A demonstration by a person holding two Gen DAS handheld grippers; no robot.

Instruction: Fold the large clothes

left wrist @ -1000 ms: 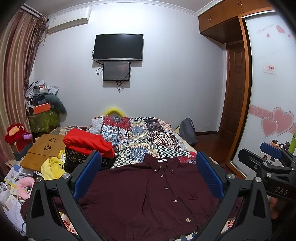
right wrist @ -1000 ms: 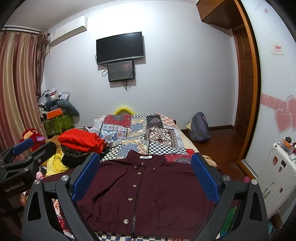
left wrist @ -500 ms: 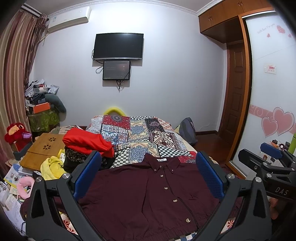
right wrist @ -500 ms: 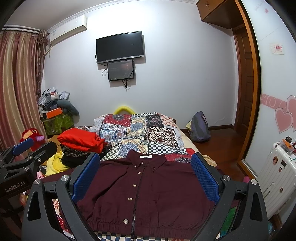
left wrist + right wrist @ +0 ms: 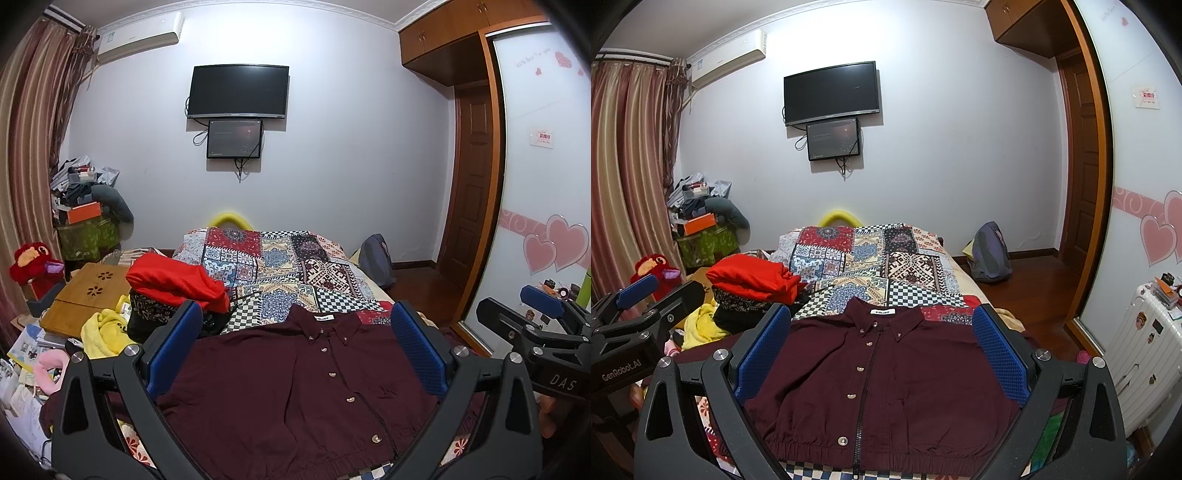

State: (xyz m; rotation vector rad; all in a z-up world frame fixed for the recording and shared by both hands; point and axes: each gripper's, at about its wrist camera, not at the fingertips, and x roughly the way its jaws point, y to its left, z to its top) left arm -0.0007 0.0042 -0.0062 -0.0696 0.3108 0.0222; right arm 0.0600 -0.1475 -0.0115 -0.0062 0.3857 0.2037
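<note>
Lying flat on the patchwork-quilted bed (image 5: pixel 871 254), the dark maroon button-front jacket (image 5: pixel 886 380) points collar away, hem nearest. Left gripper (image 5: pixel 295 362) and right gripper (image 5: pixel 882 358) hover wide apart, empty, roughly equally near.

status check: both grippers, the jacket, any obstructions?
Left gripper and right gripper open, empty. Maroon jacket flat, unfolded. Clothes pile beside it.

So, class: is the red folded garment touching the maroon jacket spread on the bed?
Apart. The right wrist view shows patterned bedspread between the red garment and the maroon jacket.
</note>
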